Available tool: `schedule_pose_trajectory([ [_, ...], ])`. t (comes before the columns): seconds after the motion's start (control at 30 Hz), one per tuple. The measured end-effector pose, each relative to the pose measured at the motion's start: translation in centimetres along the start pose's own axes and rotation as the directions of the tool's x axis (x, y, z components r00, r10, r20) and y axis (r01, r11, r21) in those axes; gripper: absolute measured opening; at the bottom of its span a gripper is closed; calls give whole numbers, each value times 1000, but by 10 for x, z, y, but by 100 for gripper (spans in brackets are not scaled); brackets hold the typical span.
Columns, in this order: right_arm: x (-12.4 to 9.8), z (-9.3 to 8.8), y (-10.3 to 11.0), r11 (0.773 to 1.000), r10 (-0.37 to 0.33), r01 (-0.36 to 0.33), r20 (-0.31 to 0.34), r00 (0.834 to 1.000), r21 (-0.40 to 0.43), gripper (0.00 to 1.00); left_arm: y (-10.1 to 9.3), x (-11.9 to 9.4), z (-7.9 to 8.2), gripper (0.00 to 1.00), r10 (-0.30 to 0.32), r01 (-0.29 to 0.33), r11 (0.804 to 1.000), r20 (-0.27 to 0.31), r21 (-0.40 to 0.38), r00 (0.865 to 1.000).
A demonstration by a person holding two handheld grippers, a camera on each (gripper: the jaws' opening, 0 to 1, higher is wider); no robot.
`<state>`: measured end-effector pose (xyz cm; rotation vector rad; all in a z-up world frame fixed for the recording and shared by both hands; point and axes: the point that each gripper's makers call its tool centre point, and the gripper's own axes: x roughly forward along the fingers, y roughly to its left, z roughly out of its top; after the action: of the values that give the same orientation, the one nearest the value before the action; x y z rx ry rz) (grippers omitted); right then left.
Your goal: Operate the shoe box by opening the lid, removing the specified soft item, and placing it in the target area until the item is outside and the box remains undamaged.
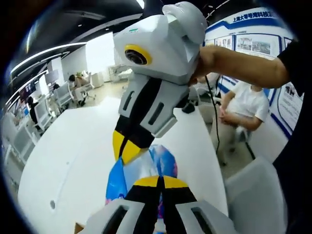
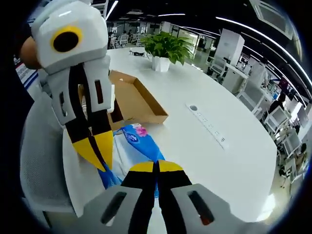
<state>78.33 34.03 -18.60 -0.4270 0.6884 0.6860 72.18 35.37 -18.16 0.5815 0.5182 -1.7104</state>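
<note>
The broad white oval table [image 2: 219, 112] stretches beyond both pairs of fingers. The open brown cardboard shoe box [image 2: 136, 100] lies on it just past the right gripper [image 2: 156, 166], with a potted green plant [image 2: 165, 48] farther off. The blue and white soft plastic packet [image 1: 146, 168] is out of the box (pink print on it), clamped between the closed yellow-tipped fingers of the right gripper and the left gripper [image 1: 161, 181], one at each end.

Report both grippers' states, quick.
Left gripper: shut on the blue soft pack.
Right gripper: shut on the same blue soft pack, above the white table.
</note>
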Motion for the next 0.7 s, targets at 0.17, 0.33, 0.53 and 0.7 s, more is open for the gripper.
schedule_pose_trajectory([
  [0.17,-4,-16,-12,1000,-7,7,-13,1000,14,0,5,14,3,0,-18,18,1000,2,-8,1000],
  [0.33,-6,-31,-25,999,-15,15,-19,1000,30,0,8,31,7,0,-34,34,999,2,-12,999],
  [0.53,-9,-52,-38,999,-17,19,-37,999,51,0,12,53,12,0,-62,62,998,11,-24,998],
  [0.7,-10,-68,-46,998,-18,21,-49,999,60,0,14,71,16,0,-89,89,996,8,-28,996],
])
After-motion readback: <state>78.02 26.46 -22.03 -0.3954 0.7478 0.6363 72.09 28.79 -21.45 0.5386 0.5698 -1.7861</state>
